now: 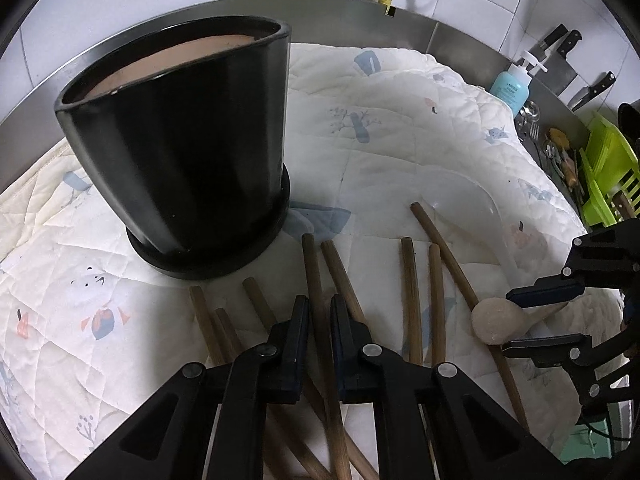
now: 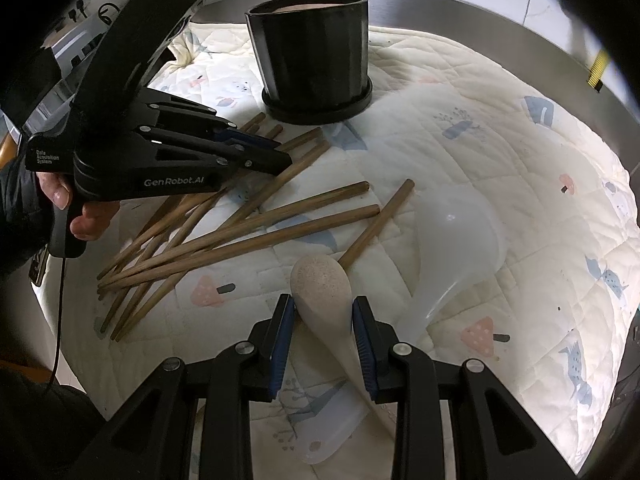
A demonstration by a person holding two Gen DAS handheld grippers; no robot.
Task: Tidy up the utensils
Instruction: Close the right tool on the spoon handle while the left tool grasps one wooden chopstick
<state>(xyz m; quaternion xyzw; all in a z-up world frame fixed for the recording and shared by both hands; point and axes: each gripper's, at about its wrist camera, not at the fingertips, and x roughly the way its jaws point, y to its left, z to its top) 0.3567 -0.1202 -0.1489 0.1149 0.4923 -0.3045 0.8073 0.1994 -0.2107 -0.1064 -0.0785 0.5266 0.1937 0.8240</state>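
Observation:
Several brown wooden chopsticks [image 2: 256,224] lie scattered on a white quilted cloth [image 2: 500,152]. A black pot [image 1: 180,148] stands on its saucer behind them; it also shows in the right wrist view [image 2: 312,48]. My left gripper [image 1: 319,312] is nearly closed around one chopstick [image 1: 316,280] that lies between its fingers. My right gripper [image 2: 323,308] is open, with its fingers on either side of a beige spoon [image 2: 324,292] that lies on the cloth. A translucent white ladle [image 2: 460,240] lies right of the spoon.
A steel counter rim [image 1: 360,8] runs behind the cloth. At the far right are a blue soap bottle [image 1: 512,88], knives [image 1: 560,52] on the wall, loose cutlery and a green rack [image 1: 608,172]. The left gripper's body [image 2: 132,120] fills the right view's upper left.

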